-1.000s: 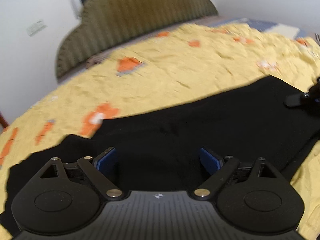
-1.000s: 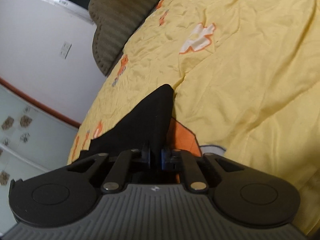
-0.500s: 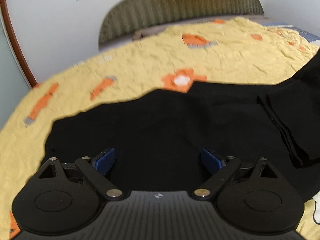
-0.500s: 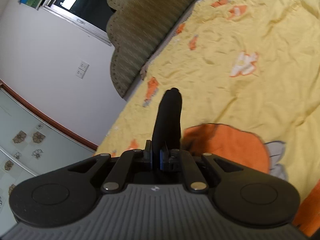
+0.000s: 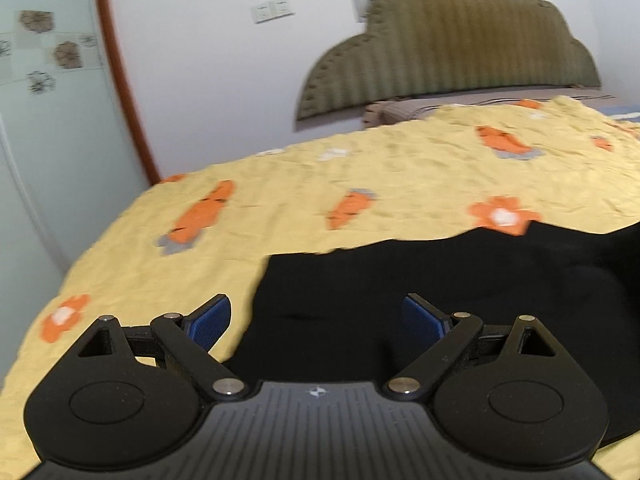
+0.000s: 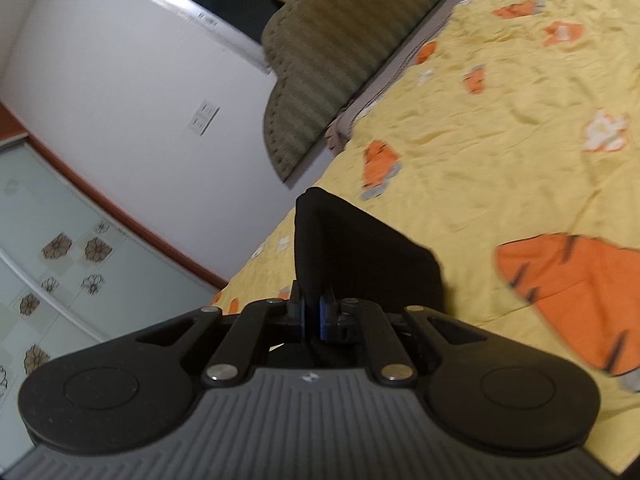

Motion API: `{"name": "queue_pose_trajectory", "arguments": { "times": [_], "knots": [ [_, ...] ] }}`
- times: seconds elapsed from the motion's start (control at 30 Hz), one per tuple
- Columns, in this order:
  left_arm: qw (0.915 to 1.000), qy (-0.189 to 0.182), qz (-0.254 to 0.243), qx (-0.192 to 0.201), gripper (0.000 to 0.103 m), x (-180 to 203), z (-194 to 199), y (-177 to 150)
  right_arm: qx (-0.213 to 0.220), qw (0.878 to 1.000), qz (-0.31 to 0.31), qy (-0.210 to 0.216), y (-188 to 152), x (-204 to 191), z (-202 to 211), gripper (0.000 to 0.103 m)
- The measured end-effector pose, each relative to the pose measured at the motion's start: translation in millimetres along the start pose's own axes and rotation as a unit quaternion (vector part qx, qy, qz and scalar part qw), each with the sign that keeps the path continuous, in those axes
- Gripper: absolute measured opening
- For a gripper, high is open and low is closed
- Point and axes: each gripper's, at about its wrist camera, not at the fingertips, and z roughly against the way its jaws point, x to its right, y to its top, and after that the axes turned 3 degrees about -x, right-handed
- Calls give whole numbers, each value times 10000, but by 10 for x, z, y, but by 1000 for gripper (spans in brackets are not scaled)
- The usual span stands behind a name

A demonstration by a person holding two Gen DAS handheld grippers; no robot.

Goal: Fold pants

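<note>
The pants (image 5: 440, 280) are lying flat on the yellow bedspread (image 5: 360, 168), and the left gripper (image 5: 316, 316) is hovering directly over their near-left portion with its blue pads (image 5: 210, 322) spread wide apart — nothing is being held between them. The left pad is sitting just past the cloth's left edge, over bare bedspread, while the right pad is sitting over black fabric, so the edge is running between the two. The right gripper (image 6: 312, 316) is pinching a fold of the pants (image 6: 360, 256) with its fingers pressed together on the cloth, which is standing up ahead of it as a raised flap above the bedspread (image 6: 520, 140). The garment appears to be stretching rightward from the left gripper (its far end is running out of that view), so the left gripper is judged nearer to the free edge and corner. The coming grasp is likely depending on lowering onto that edge.
</note>
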Motion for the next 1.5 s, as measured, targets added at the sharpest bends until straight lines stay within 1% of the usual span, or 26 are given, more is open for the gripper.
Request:
{"name": "queue_pose_trajectory", "arguments": {
  "times": [0.13, 0.27, 0.4, 0.5, 0.6, 0.8, 1.0, 1.07, 1.13, 1.17, 1.2, 1.3, 1.37, 1.43, 1.47, 1.5],
  "knots": [
    [9996, 121, 202, -129, 94, -319, -53, -100, -197, 9996, 102, 184, -122, -287, -284, 8],
    [9986, 240, 360, -312, 94, -565, -124, -210, -512, 9976, 214, 411, -286, -613, -648, 8],
    [9974, 302, 495, -430, 94, -745, -162, -311, -880, 9939, 220, 627, -475, -907, -1037, 8],
    [9966, 298, 595, -478, 94, -850, -173, -371, -1127, 9909, 202, 712, -621, -1094, -1349, 8],
    [9958, 297, 694, -527, 94, -938, -199, -405, -1316, 9886, 74, 733, -769, -1206, -1660, 8],
    [9938, 479, 840, -557, 94, -1113, -189, -436, -1727, 9829, -29, 647, -1104, -1338, -2220, 8],
    [9902, 761, 999, -615, 94, -1318, -175, -463, -2043, 9774, 176, 512, -1452, -1523, -2626, 8],
    [9886, 857, 1061, -644, 94, -1389, -172, -465, -2128, 9760, 332, 327, -1543, -1568, -2768, 17],
    [9873, 895, 1121, -678, 94, -1444, -170, -471, -2357, 9711, 307, 219, -1612, -1563, -2910, 42],
    [9866, 939, 1150, -680, 94, -1471, -166, -475, -2432, 9691, 238, 341, -1611, -1566, -2926, 42],
    [9857, 987, 1184, -682, 94, -1496, -164, -476, -2397, 9688, 226, 582, -1620, -1586, -2882, 42],
    [9825, 1086, 1355, -680, 94, -1558, -161, -458, -2012, 9727, 517, 1036, -1523, -1696, -2629, 42],
    [9799, 1111, 1515, -666, 94, -1599, -142, -441, -1937, 9723, 332, 1262, -1455, -1659, -2527, 43],
    [9776, 1141, 1633, -673, 94, -1627, -129, -422, -2158, 9664, 20, 1399, -1468, -1561, -2540, 48],
    [9766, 1166, 1676, -674, 94, -1636, -120, -413, -2322, 9629, -122, 1369, -1521, -1499, -2590, 50],
    [9761, 1179, 1690, -683, 94, -1633, -116, -404, -2529, 9586, -228, 1292, -1603, -1447, -2652, 54]
  ]
}}
